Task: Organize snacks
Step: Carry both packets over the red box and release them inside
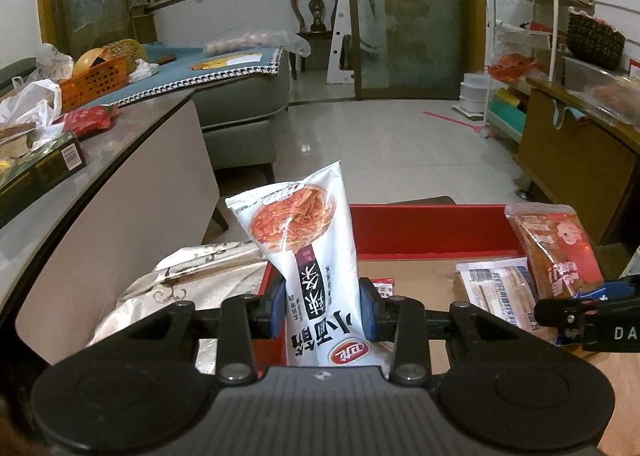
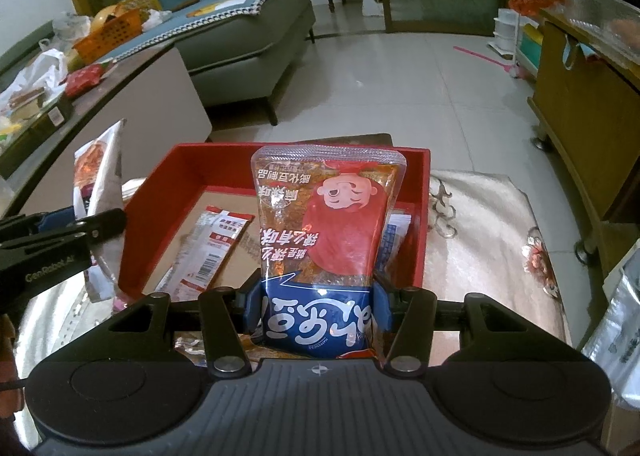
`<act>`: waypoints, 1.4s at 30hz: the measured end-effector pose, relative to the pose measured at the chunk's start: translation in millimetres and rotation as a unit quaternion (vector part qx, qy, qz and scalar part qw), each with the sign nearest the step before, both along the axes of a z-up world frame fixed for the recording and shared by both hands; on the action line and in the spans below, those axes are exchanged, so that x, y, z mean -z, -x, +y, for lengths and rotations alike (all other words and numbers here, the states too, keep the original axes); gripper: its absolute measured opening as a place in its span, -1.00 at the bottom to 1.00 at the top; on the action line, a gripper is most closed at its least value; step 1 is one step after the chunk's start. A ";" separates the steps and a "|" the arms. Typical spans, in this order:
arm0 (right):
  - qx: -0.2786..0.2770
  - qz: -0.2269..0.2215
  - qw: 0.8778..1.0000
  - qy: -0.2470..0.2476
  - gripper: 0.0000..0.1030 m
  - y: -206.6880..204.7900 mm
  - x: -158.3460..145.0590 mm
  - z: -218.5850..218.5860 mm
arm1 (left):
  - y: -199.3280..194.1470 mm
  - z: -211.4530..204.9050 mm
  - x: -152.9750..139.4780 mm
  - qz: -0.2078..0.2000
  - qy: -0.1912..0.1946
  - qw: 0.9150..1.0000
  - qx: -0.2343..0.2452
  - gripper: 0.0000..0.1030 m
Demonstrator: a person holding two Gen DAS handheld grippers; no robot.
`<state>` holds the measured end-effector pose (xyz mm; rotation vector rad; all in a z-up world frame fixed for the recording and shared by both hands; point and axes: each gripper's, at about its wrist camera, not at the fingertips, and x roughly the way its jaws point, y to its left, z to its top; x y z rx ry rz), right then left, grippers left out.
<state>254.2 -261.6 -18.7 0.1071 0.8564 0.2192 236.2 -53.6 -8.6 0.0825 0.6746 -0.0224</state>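
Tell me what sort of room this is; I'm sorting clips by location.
Most likely a home living room: a grey sofa with a blue throw, a carved wooden chair by a glass sliding door, and a glossy tiled floor.

Glossy pale tiled floor [image 1: 360, 128] fills the centre; grey upholstered sofa [image 1: 240, 96] upper left, brown wooden cabinet [image 1: 576, 160] right.

Background only. Grey sofa [image 1: 240, 104] with a blue cover [image 1: 208, 72] stands left of a tiled floor [image 1: 380, 136]. An orange basket [image 1: 94, 82] and white plastic bags [image 1: 28, 102] sit on the tabletop [image 1: 132, 136] at left. Wooden chair [image 1: 316, 8] by the glass door [image 1: 416, 16]. White wire rack [image 1: 520, 36] and wooden cabinet [image 1: 576, 160] at right.
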 end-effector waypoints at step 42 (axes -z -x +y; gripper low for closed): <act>-0.005 -0.003 1.000 0.019 0.52 -27.3 19.0 11.4 | -20.9 -21.2 9.4 -0.003 -0.078 0.997 0.010 0.15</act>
